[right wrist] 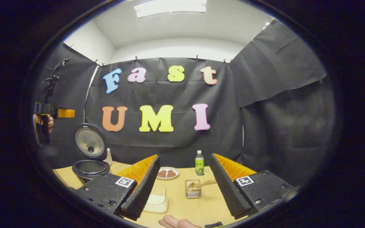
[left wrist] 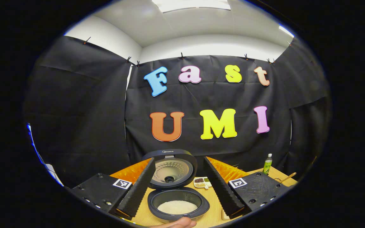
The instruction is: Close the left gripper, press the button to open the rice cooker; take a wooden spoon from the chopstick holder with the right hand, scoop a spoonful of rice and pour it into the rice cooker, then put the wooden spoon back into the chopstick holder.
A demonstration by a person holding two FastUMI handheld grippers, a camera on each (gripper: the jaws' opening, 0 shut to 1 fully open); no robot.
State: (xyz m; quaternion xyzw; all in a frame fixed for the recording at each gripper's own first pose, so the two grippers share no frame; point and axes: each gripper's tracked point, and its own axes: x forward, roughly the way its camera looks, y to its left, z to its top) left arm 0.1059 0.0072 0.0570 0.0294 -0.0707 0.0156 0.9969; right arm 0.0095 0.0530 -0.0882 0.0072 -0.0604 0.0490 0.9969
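The rice cooker [left wrist: 177, 202] stands open with its lid [left wrist: 169, 167] raised, and white rice lies in its pot. My left gripper [left wrist: 178, 159] is open above and in front of it, holding nothing. In the right gripper view the cooker [right wrist: 89, 167] is at the far left. The left gripper [right wrist: 66, 113] hangs high above it in a hand. My right gripper [right wrist: 185, 156] is open and holds nothing. Ahead of it the wooden spoon [right wrist: 203, 183] sits in the clear chopstick holder [right wrist: 193, 189]. A cream dish [right wrist: 156, 199] with white contents lies by my left finger.
A green bottle [right wrist: 199, 163] and a plate [right wrist: 167, 173] with brown pieces stand at the back of the wooden table [right wrist: 201, 209]. A small divided dish of beans [left wrist: 202, 182] sits right of the cooker. Fingertips of a hand [right wrist: 177, 222] show at the bottom edge.
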